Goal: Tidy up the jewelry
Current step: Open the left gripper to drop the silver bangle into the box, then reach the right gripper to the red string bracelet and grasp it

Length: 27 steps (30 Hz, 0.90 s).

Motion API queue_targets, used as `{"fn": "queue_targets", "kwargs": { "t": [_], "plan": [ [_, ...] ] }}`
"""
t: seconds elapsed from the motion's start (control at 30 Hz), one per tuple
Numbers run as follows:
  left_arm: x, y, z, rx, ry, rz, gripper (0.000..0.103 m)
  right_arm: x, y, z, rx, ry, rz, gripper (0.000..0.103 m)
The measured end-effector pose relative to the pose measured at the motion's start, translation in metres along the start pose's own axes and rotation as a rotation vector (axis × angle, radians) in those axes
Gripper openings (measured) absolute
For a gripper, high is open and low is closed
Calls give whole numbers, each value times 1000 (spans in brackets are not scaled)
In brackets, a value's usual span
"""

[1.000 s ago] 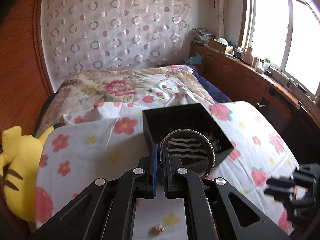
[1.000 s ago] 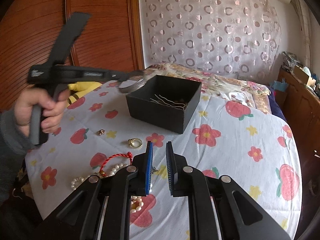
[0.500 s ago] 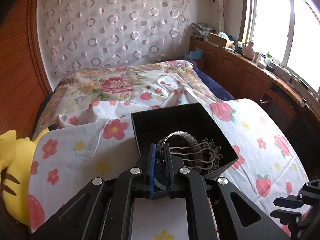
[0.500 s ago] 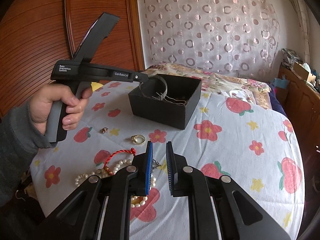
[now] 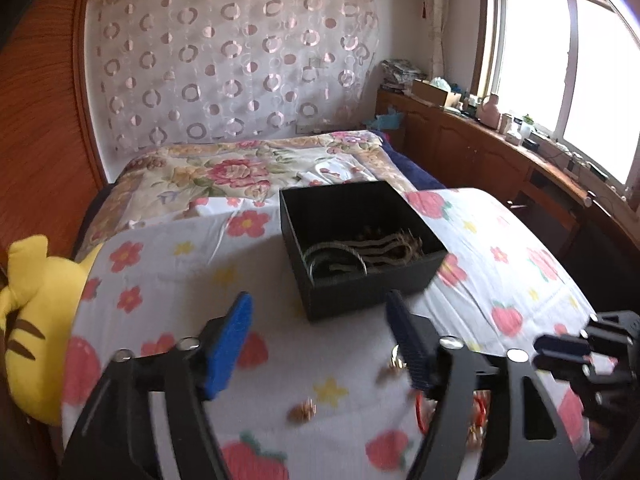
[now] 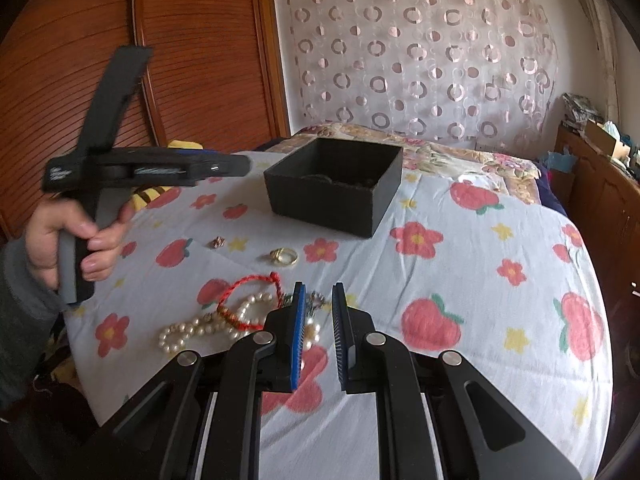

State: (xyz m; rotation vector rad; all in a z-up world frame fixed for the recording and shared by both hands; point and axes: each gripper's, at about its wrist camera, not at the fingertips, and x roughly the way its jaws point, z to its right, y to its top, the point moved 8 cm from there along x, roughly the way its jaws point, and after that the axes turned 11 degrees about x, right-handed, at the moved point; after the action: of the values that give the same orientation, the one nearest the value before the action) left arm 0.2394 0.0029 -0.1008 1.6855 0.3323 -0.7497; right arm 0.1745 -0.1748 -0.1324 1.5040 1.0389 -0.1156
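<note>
Bangle [image 5: 334, 258] lies inside black box [image 5: 362, 296]; left gripper [image 5: 320, 340] spread empty just before it, right gripper [image 6: 318, 336] slightly parted over pearls [image 6: 200, 328].

Black tool [image 5: 320, 336], blue pads [image 5: 228, 344], silver screws, grey sleeve [image 6: 20, 304]

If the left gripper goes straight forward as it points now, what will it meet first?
Probably the near wall of the black box: it lies directly ahead between the open fingers of the left gripper. Depth is unclear, so the gripper might pass just above it.

Black box [image 6: 336, 194], white cloth [image 6: 460, 280] with red flowers and strawberries, red cord bracelet [image 6: 248, 296], blue-padded claw [image 6: 318, 338]
</note>
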Motion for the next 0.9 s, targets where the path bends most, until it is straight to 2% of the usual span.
{"fn": "queue_targets", "kwargs": {
  "t": [0.1, 0.2, 0.47, 0.6, 0.9],
  "plan": [
    [-14, -17, 2, 8, 2, 7, 85, -2, -8, -2, -1, -1, -10, 16],
    [-23, -38, 6, 11, 3, -1, 86, -3, -17, -3, 4, 4, -18, 25],
    [-33, -81, 3, -32, 3, -39, 86, 9, -24, -6, 21, 28, -56, 25],
    [-34, -92, -3, -50, 13, -55, 86, 19, -16, -17, -1, 58, -74, 25],
    [-38, -98, -8, -53, 19, -68, 86, 60, 2, -45, -149, 40, -181, 25]
  ]
}}
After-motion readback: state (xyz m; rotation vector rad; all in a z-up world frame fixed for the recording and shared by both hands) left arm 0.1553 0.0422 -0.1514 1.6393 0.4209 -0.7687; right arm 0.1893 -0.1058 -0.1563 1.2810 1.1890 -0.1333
